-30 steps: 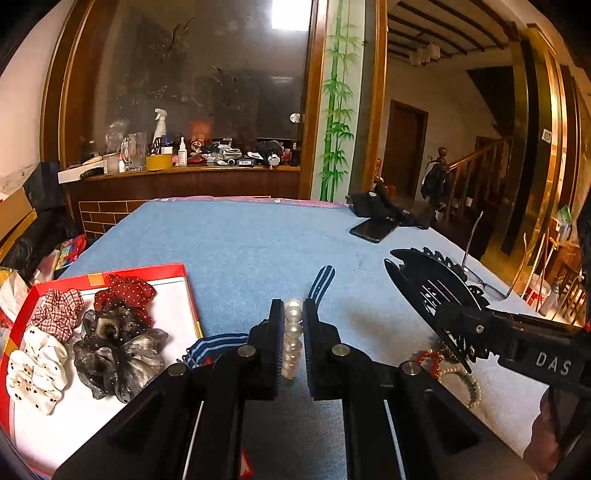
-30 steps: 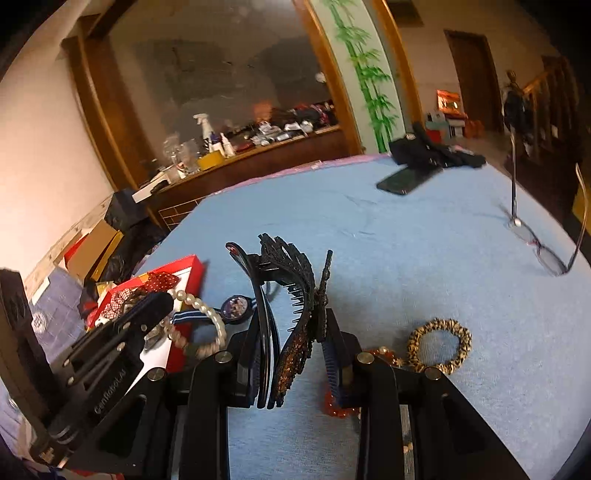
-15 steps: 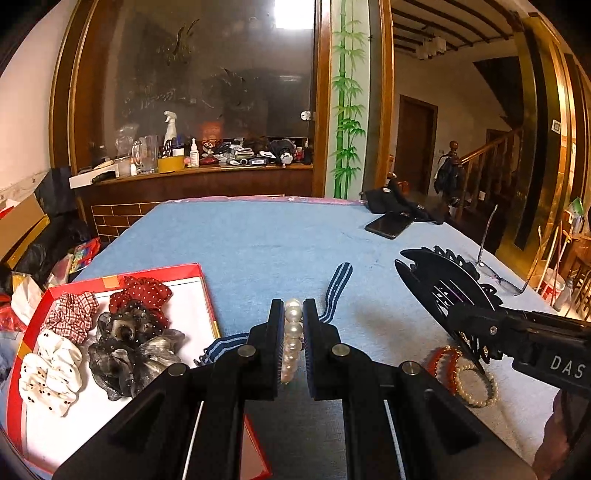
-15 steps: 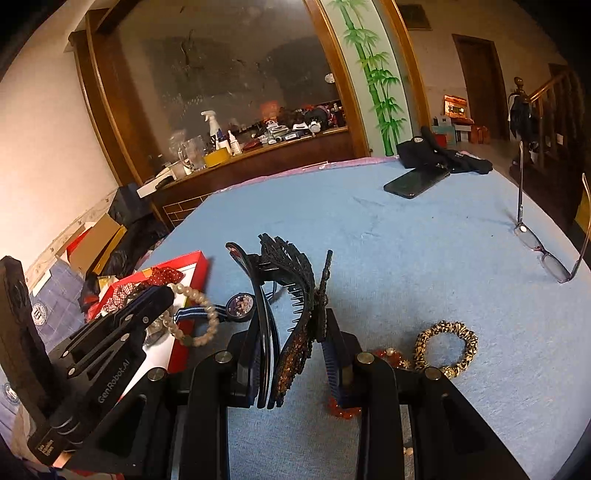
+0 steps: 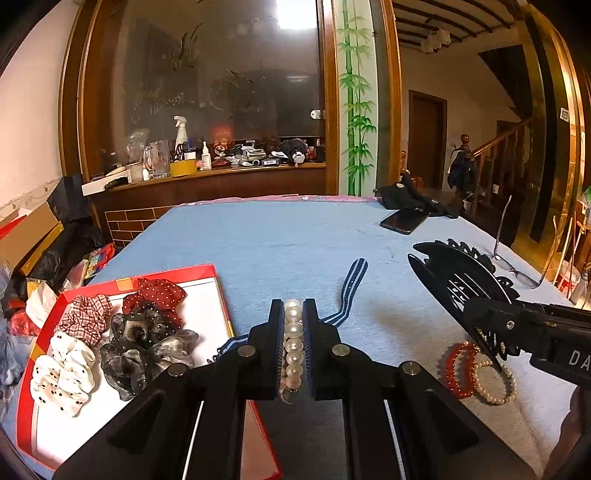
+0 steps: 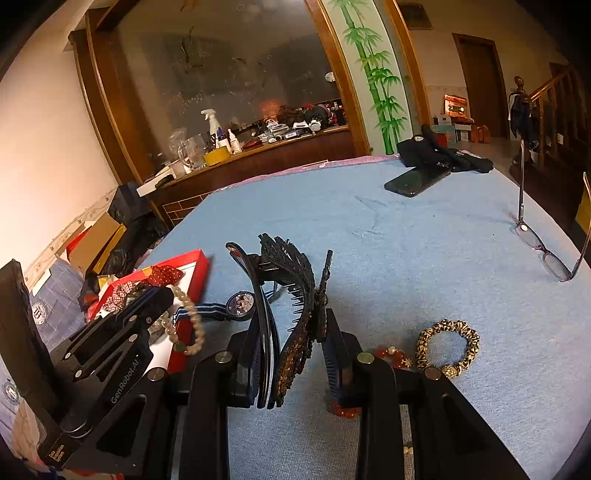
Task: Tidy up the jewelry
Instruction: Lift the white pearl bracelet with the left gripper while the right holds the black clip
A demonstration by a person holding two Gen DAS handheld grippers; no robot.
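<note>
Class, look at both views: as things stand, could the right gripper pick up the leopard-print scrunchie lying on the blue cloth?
Probably not yet. The right gripper is shut on a black hair claw, so its jaws are occupied. The leopard-print scrunchie itself lies uncovered on the blue cloth, just right of that gripper.

Both views are warm-toned and rather dim, with the brightest light a white glare patch [image 5: 295, 14] high on the dark glass panel [image 5: 221, 92] behind the blue table cover [image 5: 280, 243], which is evenly lit and carries only soft, faint shadows. Fisheye distortion bends the wooden frame [image 6: 107, 110] around that glass into curves, and the corners of each picture fall off to black. The clutter on the shelf [image 5: 221, 171] below the glass looks soft and grainy, while the table cover nearer the camera is sharper.
</note>
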